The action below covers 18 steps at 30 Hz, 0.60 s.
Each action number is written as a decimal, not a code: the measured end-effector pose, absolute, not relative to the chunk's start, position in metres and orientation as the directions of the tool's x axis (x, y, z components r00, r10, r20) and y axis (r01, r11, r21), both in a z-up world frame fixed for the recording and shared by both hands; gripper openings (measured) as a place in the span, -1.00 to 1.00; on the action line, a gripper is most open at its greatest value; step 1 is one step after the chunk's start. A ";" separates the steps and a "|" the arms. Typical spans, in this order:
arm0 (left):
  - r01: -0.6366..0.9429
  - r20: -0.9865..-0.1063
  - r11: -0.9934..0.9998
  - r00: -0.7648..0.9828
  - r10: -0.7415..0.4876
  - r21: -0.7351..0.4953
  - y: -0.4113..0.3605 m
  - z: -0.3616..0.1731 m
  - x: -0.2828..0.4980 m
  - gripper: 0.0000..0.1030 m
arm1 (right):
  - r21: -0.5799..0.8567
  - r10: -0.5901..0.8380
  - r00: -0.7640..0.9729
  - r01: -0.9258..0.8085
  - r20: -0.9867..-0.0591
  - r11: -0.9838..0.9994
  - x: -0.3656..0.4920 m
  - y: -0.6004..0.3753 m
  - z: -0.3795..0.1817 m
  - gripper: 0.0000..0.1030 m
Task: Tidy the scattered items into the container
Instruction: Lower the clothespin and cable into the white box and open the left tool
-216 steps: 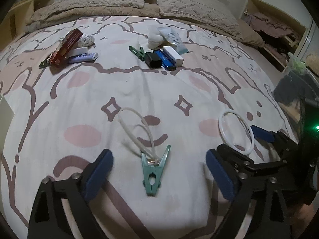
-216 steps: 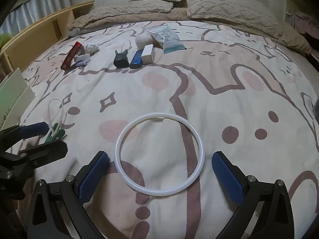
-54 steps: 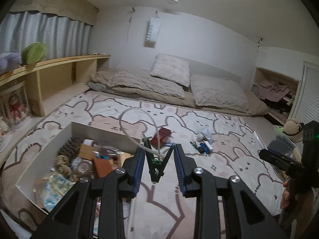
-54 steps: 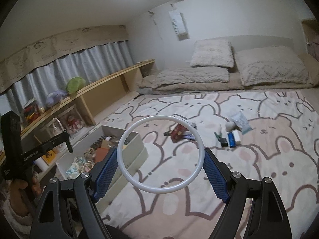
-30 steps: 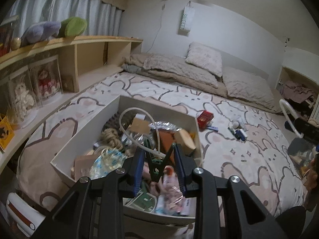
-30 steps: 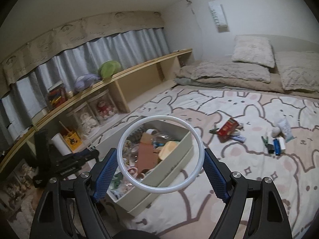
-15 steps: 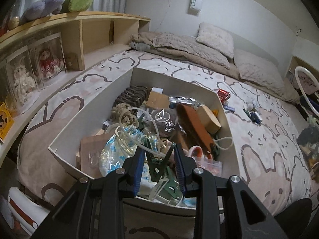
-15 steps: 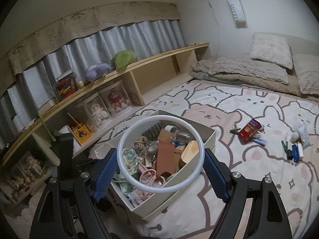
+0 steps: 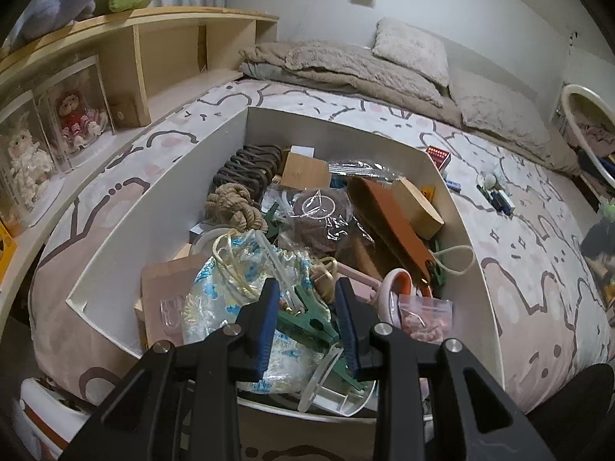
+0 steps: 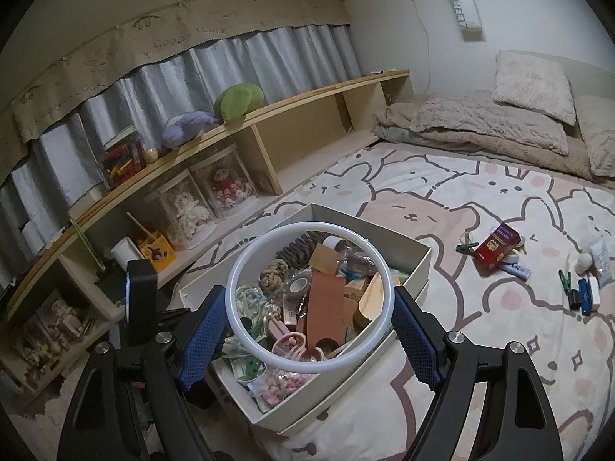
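Between our left tongs [image 9: 305, 317] we pinch a green clothespin [image 9: 307, 320] low over the crammed white box [image 9: 161, 199] on the bed [image 9: 538, 269]. Our right tongs [image 10: 309, 332] clamp a white ring [image 10: 380, 269] above that box, with more items scattered farther along the bed.
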<state>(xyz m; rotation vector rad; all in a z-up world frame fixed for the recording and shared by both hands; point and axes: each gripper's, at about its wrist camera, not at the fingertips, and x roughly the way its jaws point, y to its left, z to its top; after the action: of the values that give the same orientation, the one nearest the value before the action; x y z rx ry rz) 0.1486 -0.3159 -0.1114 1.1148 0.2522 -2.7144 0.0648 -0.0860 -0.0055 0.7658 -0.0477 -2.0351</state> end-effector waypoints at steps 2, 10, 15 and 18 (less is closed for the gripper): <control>0.246 -0.698 -0.966 -0.705 -0.125 -0.075 -0.315 -0.111 0.151 -0.41 | 0.325 -0.782 -0.367 0.758 -0.504 -0.565 0.062 -0.092 -0.008 0.63; 0.254 -0.650 -0.962 -0.749 -0.129 -0.102 -0.318 -0.105 0.165 0.22 | 0.327 -0.776 -0.330 0.767 -0.537 -0.552 0.056 -0.122 -0.025 0.63; 0.248 -0.628 -0.963 -0.767 -0.128 -0.107 -0.318 -0.102 0.175 0.39 | 0.325 -0.768 -0.304 0.773 -0.564 -0.545 0.054 -0.141 -0.039 0.63; 0.250 -0.610 -0.961 -0.781 -0.129 -0.117 -0.319 -0.099 0.181 0.43 | 0.314 -0.758 -0.284 0.783 -0.588 -0.537 0.058 -0.151 -0.049 0.63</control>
<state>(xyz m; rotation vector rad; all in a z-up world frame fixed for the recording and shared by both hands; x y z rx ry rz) 0.1814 -0.3191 -0.0994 0.9299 0.2841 -2.7737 0.0582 -0.1514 -0.0487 0.8683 0.0438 -1.9537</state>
